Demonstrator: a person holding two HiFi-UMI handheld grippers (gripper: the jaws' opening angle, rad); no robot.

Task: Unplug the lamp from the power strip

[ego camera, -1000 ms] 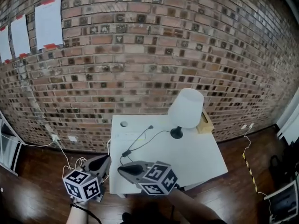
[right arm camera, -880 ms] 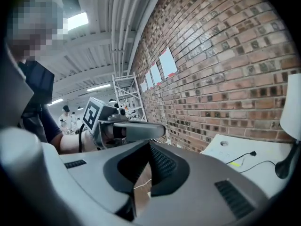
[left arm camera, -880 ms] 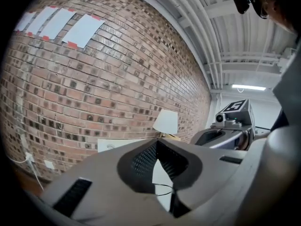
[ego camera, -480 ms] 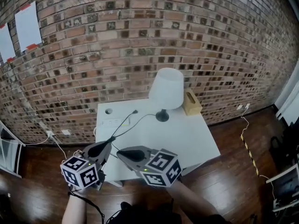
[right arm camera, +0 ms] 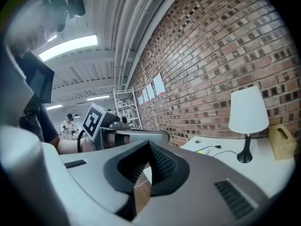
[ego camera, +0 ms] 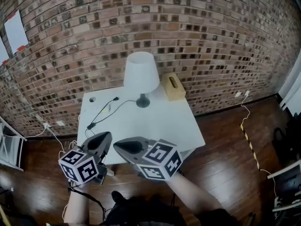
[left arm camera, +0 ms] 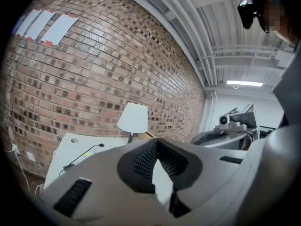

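Lamp (ego camera: 141, 74) stands at the back of the worktop (ego camera: 164, 126), its cord's dark plug (ego camera: 115, 99) lying rear-left, ahead of the left tool (ego camera: 104, 136), nearer than the right tool (ego camera: 118, 144); both hover clenched, empty, off the near edge.

View swung right: counter (ego camera: 160, 121) and lamp (ego camera: 141, 74) now sit further left and higher in frame. Box (ego camera: 173, 86) beside the lamp is fully visible. Wall papers (ego camera: 15, 29) are nearly off the left edge.
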